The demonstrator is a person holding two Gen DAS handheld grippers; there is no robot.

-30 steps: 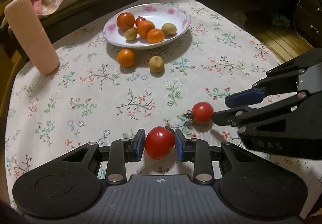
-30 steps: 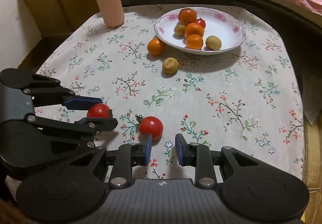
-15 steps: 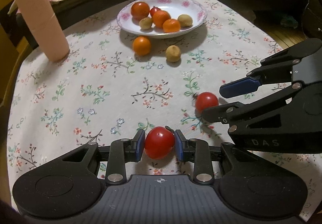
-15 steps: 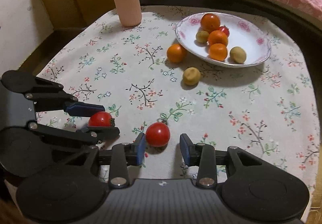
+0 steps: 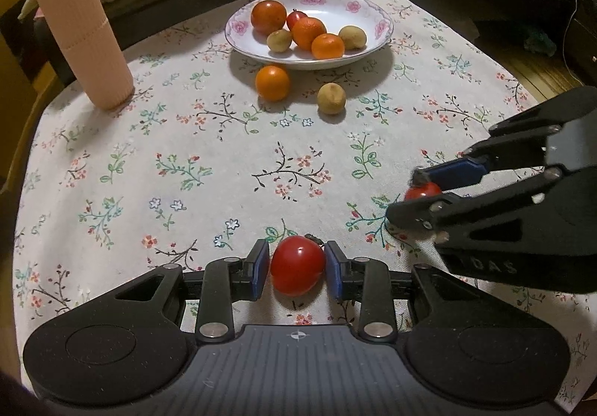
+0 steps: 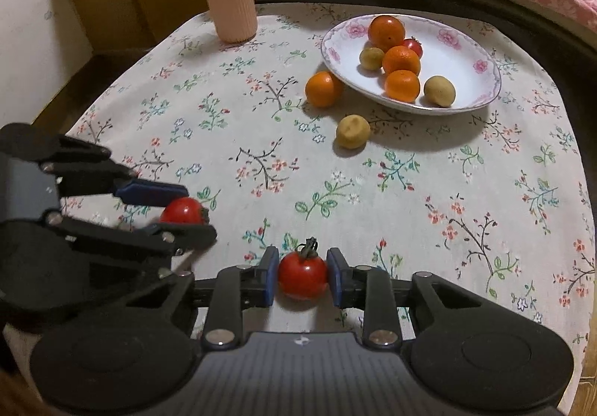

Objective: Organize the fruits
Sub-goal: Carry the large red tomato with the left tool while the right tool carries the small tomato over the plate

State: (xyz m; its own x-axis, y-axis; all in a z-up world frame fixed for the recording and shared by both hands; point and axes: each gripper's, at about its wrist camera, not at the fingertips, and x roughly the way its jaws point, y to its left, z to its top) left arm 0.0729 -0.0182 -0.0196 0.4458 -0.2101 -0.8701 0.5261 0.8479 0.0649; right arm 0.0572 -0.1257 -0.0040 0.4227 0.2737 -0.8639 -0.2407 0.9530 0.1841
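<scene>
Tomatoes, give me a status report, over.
Left gripper shut on one tomato. Right gripper shut on the other tomato. Path to plate open.

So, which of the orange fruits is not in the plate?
The orange fruit lying on the tablecloth, just beside the plate rim. The other three orange ones sit inside the plate.

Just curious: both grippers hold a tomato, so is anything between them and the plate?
Partly. An orange and a yellowish fruit lie on the cloth just before the plate; the rest of the path looks bare.
</scene>
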